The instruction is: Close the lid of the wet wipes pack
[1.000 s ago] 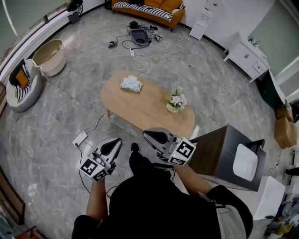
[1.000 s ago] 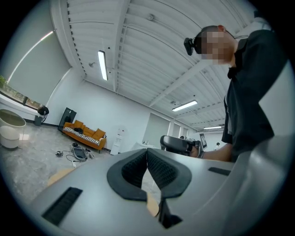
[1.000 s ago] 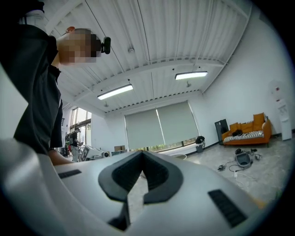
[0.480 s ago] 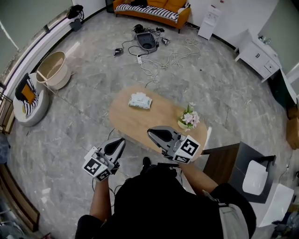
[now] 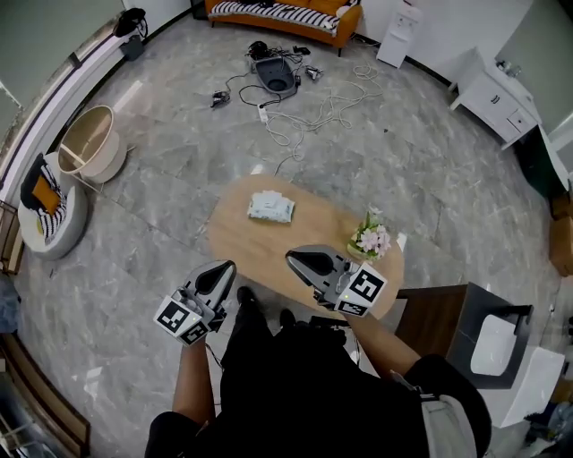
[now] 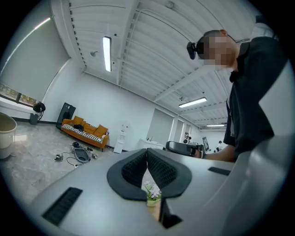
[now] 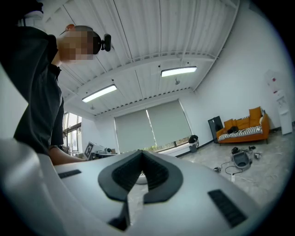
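Observation:
The wet wipes pack [image 5: 270, 207] is a small pale packet lying on the far left part of the oval wooden table [image 5: 295, 255]. Its lid is too small to make out. Both grippers are held at waist height on the near side of the table, well short of the pack. My left gripper [image 5: 219, 271] hangs over the floor left of the table, jaws together and empty. My right gripper [image 5: 297, 259] hovers over the table's near edge, also shut on nothing. In the left gripper view the left gripper [image 6: 147, 153] points towards the flowers; the right gripper [image 7: 141, 154] faces the window blinds.
A small pot of flowers [image 5: 372, 241] stands at the table's right end, also seen as the flower pot [image 6: 152, 193]. On the floor lie loose cables [image 5: 313, 112] and a grey device [image 5: 276, 76]. A beige tub [image 5: 85, 143] is at left, an orange sofa [image 5: 282, 13] at the back, a dark cabinet [image 5: 466, 326] at right.
The person has stepped closer to the table, so the table and pack now sit nearer in the head view. Both grippers stay shut and at about the same height.

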`<state>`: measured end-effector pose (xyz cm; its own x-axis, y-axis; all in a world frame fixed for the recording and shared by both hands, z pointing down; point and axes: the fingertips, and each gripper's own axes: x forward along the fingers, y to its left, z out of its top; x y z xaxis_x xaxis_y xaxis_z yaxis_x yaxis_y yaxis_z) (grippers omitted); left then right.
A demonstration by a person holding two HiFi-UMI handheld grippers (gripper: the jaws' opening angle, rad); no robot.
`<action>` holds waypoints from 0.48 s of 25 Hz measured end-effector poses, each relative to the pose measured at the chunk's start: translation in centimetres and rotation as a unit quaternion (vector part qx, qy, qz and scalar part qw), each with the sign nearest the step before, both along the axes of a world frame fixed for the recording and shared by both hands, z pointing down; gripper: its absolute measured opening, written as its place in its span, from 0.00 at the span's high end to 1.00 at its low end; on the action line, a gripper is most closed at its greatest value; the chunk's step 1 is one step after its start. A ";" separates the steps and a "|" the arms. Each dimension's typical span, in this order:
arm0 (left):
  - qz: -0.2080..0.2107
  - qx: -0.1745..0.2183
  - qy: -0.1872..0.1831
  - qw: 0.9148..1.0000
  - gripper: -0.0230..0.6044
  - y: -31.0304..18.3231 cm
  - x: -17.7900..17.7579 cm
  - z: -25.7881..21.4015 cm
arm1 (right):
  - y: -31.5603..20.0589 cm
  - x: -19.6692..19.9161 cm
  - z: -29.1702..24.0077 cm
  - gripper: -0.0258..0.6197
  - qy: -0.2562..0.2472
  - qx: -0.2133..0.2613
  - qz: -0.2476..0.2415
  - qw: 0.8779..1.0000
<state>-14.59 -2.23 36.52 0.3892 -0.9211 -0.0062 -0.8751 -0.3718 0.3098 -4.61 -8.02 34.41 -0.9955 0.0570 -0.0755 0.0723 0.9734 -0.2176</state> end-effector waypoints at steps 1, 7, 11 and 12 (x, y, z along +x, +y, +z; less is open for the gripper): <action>0.007 -0.002 0.001 1.000 0.94 -0.9 -0.8 0.4 | -0.8 -0.7 0.4 0.94 0.003 -0.002 0.007 1.000; 0.065 -0.013 0.027 0.997 0.94 -7.8 -6.7 3.0 | -6.6 -5.7 2.3 0.94 0.018 -0.016 0.069 0.997; 0.112 -0.015 0.035 0.993 0.94 -12.2 -10.3 2.7 | -9.2 -9.7 1.9 0.94 0.025 -0.021 0.095 0.995; 0.119 -0.013 0.038 0.992 0.94 -13.3 -11.2 2.7 | -9.9 -10.5 1.9 0.94 0.026 -0.019 0.101 0.994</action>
<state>-25.84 -15.53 39.18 0.5953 -0.8032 -0.0219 -0.7370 -0.5567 0.3834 -15.08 -17.92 36.27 -0.9891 -0.1457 -0.0219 -0.1355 0.9578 -0.2535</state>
